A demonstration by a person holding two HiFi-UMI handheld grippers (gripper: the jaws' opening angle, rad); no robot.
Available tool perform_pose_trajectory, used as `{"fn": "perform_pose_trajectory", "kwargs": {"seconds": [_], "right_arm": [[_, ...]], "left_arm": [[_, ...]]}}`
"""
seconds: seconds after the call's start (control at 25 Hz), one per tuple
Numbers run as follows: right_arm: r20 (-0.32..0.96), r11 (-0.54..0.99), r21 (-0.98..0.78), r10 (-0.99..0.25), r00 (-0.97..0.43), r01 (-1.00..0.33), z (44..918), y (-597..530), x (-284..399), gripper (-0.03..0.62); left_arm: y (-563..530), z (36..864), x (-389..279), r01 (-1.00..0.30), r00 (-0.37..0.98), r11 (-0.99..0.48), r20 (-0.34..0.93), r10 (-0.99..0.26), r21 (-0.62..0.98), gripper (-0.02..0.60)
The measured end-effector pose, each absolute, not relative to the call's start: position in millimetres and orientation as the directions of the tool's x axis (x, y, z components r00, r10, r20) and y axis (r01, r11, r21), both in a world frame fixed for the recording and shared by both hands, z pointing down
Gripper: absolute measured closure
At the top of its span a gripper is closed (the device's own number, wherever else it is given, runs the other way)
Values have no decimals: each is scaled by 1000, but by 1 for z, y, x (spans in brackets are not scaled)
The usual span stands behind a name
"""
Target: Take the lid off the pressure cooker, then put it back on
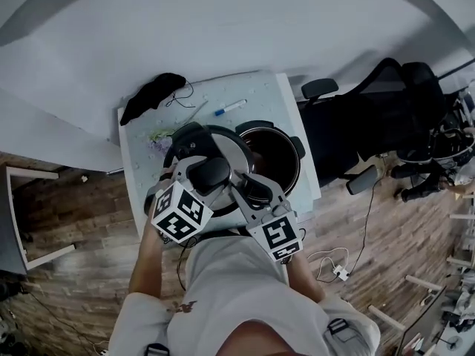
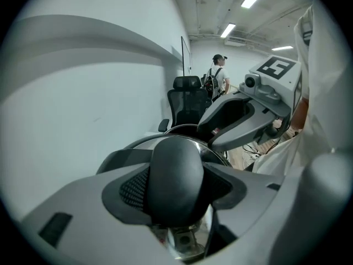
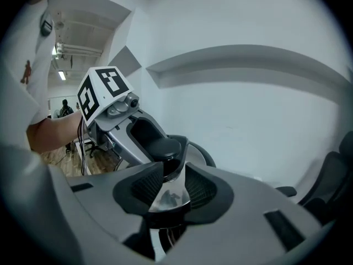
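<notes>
The pressure cooker lid (image 1: pixel 225 145), shiny metal with a dark rim, hangs tilted above the left half of the white table (image 1: pixel 256 95), held by both grippers. My left gripper (image 1: pixel 210 175) is shut on the lid's black rounded handle (image 2: pixel 176 175). My right gripper (image 1: pixel 254 190) is shut on the thin metal edge of the lid (image 3: pixel 167 195). The open pot (image 1: pixel 273 154), dark inside, stands on the table just right of the lid. Each gripper shows in the other's view: the right gripper (image 2: pixel 242 117) and the left gripper (image 3: pixel 146 134).
A black cloth (image 1: pixel 152 95) and a blue pen (image 1: pixel 230 107) lie at the table's far side. Black office chairs (image 1: pixel 386 117) stand close on the right. A white power strip (image 1: pixel 340 271) and its cables lie on the wooden floor. A person (image 2: pixel 218 75) stands far off.
</notes>
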State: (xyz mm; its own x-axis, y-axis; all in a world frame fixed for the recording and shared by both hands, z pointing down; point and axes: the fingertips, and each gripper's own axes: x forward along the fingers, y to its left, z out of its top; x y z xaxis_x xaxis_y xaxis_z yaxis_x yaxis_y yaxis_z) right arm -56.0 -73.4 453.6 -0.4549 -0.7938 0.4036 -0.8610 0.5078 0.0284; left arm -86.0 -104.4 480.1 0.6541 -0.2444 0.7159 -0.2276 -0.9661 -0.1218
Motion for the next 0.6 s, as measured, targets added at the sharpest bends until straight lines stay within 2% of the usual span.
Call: {"fn": "perform_pose_trajectory", "kwargs": {"seconds": [0.6], "right_arm": [[414,331,16,-861,-295,-943,459,-60,23,469]], "left_arm": [[-94,488,1,1,682,-996,729,-61,-84,305]]}}
